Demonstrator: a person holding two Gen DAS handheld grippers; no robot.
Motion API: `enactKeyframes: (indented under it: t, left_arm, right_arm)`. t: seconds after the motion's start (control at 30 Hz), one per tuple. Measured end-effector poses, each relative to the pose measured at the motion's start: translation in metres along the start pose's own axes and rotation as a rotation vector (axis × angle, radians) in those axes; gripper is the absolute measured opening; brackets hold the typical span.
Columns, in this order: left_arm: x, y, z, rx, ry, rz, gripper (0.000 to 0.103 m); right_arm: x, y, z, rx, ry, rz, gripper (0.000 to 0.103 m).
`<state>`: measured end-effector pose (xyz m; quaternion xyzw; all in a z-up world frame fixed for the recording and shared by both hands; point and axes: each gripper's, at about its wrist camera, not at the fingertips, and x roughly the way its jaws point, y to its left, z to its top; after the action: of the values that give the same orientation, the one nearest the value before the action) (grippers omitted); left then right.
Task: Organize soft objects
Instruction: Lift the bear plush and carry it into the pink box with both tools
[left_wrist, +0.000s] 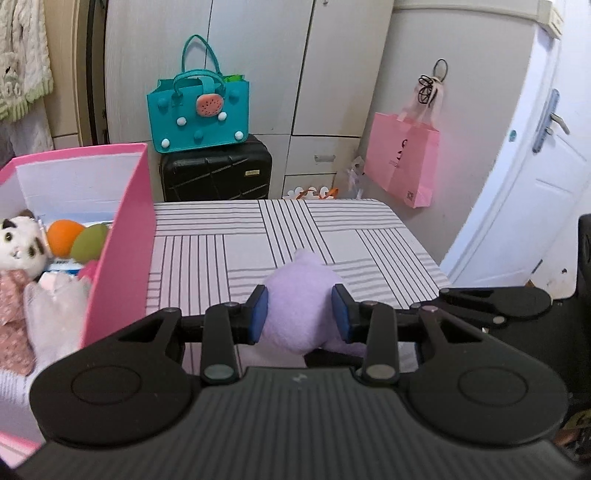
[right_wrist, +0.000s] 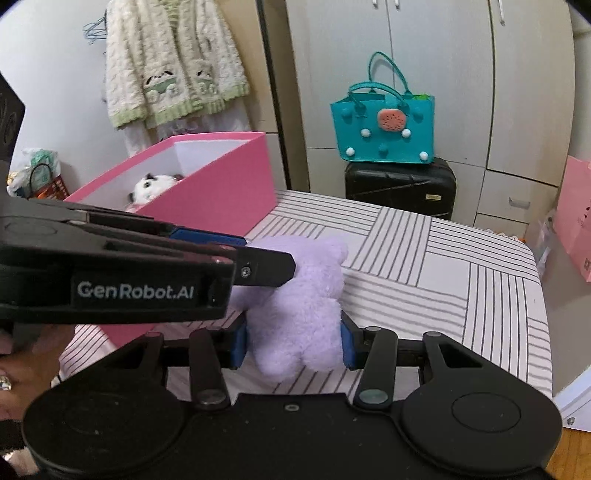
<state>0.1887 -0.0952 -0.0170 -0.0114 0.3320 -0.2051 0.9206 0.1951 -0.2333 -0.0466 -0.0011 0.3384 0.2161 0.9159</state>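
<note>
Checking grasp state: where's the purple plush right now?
Purple plush is held between both grippers, right gripper and left gripper, above the striped table, just right of the pink box.

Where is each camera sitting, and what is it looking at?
Left wrist: sits on the left tool, looking over the striped table; its blue pads press the purple plush toy, pink box at left.
Right wrist: sits on the right tool, gripping the toy's lower end; the left tool crosses in, and a hand shows.
Shared: toy, box, table, teal bag, black suitcase.
</note>
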Motion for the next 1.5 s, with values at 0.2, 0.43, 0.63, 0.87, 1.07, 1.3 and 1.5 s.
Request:
enactKeyframes:
  t: [0.2,0.43,0.63,0.87,1.07,1.3,1.5]
  left_arm:
    - [-0.029,0.007,-0.013,-0.004,0.019,-0.026,0.036]
    - [-0.058,0.013,-0.025,0.015,0.012,-0.026,0.036]
    - [-0.089,0.023,-0.020,0.049,-0.025,-0.060,0.036]
    - [-0.125,0.053,-0.022,0.046,0.002,-0.122,0.036]
    - [-0.152,0.088,-0.019,0.006,0.000,-0.167,0.036]
    - [-0.173,0.111,-0.016,0.011,-0.040,-0.109,0.036]
    - [-0.181,0.138,0.002,-0.016,-0.081,-0.056,0.036]
  right_arm:
    - [-0.022,0.024,-0.011,-0.032,0.009,0.009,0.052]
    - [-0.039,0.051,-0.021,-0.088,0.014,0.027,0.052]
    - [-0.057,0.069,-0.021,-0.132,-0.020,0.056,0.053]
    - [-0.074,0.089,-0.007,-0.160,-0.054,0.115,0.053]
    - [-0.077,0.112,0.003,-0.189,-0.044,0.175,0.053]
    - [-0.072,0.142,0.023,-0.231,-0.065,0.219,0.053]
    - [-0.057,0.156,0.048,-0.221,-0.066,0.290,0.053]
